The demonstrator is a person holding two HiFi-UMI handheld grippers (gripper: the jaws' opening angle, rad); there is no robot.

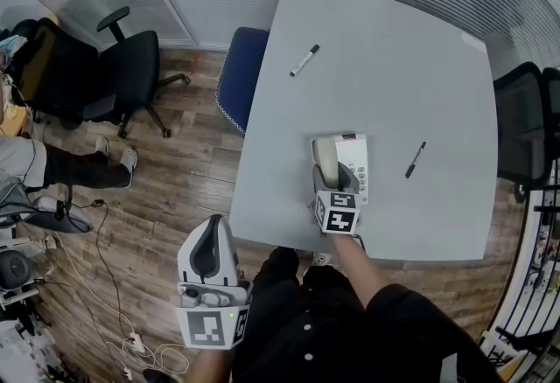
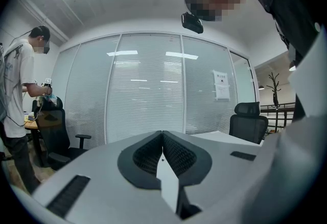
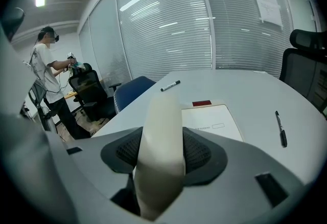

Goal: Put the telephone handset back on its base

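Note:
The cream telephone handset (image 3: 162, 138) stands between the jaws of my right gripper (image 3: 164, 152), whose pads press on both its sides. In the head view that right gripper (image 1: 332, 177) holds the handset (image 1: 325, 159) over the left side of the white telephone base (image 1: 356, 164), near the table's front edge. The base (image 3: 217, 121) lies flat just beyond the jaws, with a red label at its far end. My left gripper (image 1: 208, 257) hangs off the table over the person's lap. Its jaws (image 2: 162, 135) are shut with nothing between them.
A black marker (image 1: 304, 60) lies at the far left of the grey table (image 1: 385, 66), and a pen (image 1: 416, 159) lies right of the base. A blue chair (image 1: 238, 80) stands at the table's left edge, black chairs (image 1: 131, 66) beyond. Another person (image 2: 23, 95) stands at left.

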